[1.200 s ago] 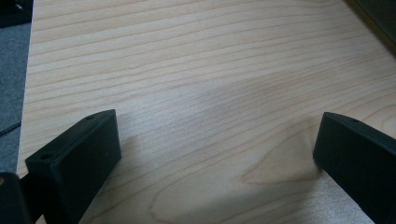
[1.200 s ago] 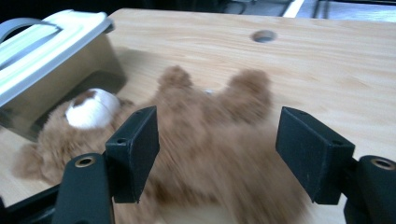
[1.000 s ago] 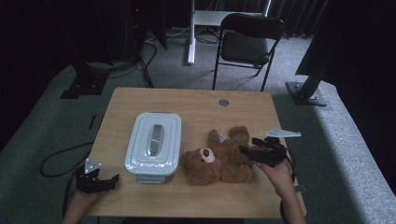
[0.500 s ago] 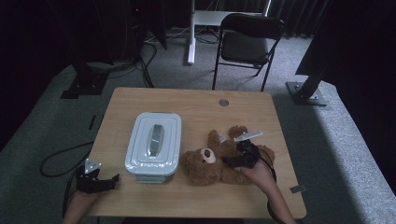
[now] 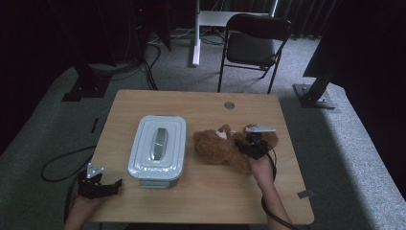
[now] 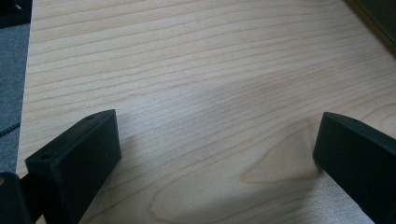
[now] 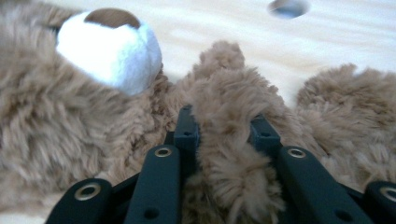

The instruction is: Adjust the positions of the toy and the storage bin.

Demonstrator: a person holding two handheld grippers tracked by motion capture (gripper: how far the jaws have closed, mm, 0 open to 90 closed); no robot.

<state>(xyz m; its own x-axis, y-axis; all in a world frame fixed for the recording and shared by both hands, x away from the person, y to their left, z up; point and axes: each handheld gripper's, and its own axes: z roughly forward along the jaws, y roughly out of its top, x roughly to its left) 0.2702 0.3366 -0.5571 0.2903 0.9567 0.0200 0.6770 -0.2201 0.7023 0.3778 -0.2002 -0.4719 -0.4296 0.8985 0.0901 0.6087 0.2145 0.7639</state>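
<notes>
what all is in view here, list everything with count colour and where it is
teddy bear: one, brown with white muzzle, lying on the right half of the table
lidded container: one, pale blue-grey, left of the bear, lid on
table: one, light wood, centre
round insert: one, grey, in the tabletop near the far edge
folding chair: one, black frame with grey seat, on the carpet beyond the table
left gripper: one, black, at the table's near left corner, jaws wide apart over bare wood
right gripper: one, black, jaws closed on a tuft of the bear's fur
</notes>
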